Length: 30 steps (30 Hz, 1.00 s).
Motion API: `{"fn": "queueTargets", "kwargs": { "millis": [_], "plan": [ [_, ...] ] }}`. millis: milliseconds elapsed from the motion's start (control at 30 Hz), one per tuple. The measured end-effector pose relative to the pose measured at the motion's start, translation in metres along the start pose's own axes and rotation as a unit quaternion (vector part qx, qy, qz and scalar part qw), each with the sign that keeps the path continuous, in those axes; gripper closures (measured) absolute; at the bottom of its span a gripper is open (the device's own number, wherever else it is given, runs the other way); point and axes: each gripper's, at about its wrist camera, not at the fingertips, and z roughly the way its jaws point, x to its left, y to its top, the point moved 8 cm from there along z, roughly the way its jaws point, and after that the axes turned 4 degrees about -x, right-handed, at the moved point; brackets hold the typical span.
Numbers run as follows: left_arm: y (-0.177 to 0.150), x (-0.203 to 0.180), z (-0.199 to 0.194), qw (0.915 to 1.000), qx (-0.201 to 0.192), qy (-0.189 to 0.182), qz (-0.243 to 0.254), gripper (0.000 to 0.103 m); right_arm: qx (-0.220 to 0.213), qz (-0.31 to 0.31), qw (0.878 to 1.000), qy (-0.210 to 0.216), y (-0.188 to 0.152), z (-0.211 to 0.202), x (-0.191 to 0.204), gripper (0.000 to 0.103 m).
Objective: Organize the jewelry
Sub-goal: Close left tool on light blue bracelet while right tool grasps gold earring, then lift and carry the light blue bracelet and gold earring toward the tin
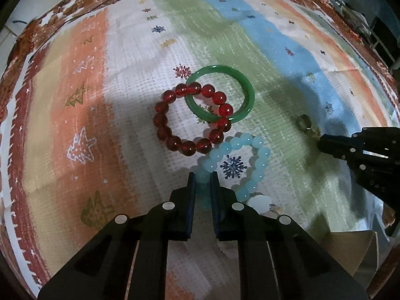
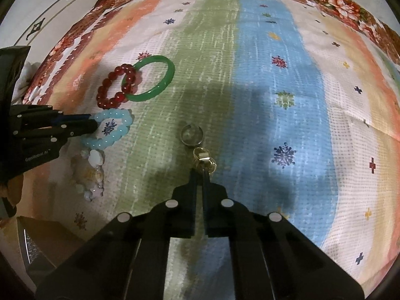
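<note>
1. Far left, the table is covered with a striped cloth (image 2: 262,80) in orange, white, green and blue bands, dotted with little snowflakes and trees, with a red floral border round the edge. Pretty busy backdrop tbh.

2. Next over, the left gripper (image 1: 203,178) comes in steeply from above with its jaws pulled nearly together, pinching a bead of the pale blue bead bracelet (image 1: 240,161). The rest of that loop lies flat on the white band, around a dark blue snowflake print.

3. Just behind it sits a red bead bracelet (image 1: 190,120), lying flat, its near edge right beside the blue one; can't tell if they actually touch.

4. Linked through the red one is a green bangle (image 1: 221,92). The two rings overlap, red beads crossing over the bangle's rim on one side.

5. Closer to the table edge, beside the blue bracelet, is a pale shell-and-bead piece (image 2: 91,172), sort of a whitish jumble. Too blurry to say more.

6. A brown cardboard box (image 2: 45,237) pokes in at the near edge, below that jumble.

7. Moving right onto the green band: a dark metal ring (image 2: 192,135) lies on its own, open side up.

8. Just beside it, the right gripper (image 2: 200,172) has its jaws squeezed fully together on a small gold ring (image 2: 203,158), which sticks out past the fingertips, near the dark ring.

9. Right of that, just blue and orange stripes.
</note>
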Motion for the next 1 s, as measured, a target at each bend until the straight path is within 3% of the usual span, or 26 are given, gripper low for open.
{"fn": "queueTargets", "kwargs": {
  "millis": [300,833,900,967,1000],
  "plan": [
    [0.014,-0.005,-0.03,0.9992,-0.035,-0.016,-0.014,0.092,-0.021,0.019,0.999,0.027,0.01,-0.018,0.004,0.101],
    [0.02,-0.008,-0.06,0.9952,-0.074,-0.044,-0.047,0.092,-0.024,0.02,0.999,0.015,0.012,-0.021,0.002,0.1],
    [0.021,-0.008,-0.06,0.995,-0.075,-0.044,-0.049,0.092,-0.023,0.025,0.999,0.005,0.012,-0.019,-0.002,0.095],
    [0.021,-0.008,-0.06,0.9949,-0.076,-0.047,-0.049,0.092,-0.022,0.026,0.999,0.001,0.012,-0.017,-0.005,0.074],
    [0.021,-0.009,-0.061,0.9947,-0.076,-0.048,-0.049,0.092,-0.023,0.027,0.999,-0.001,0.012,-0.017,-0.006,0.069]
  ]
}}
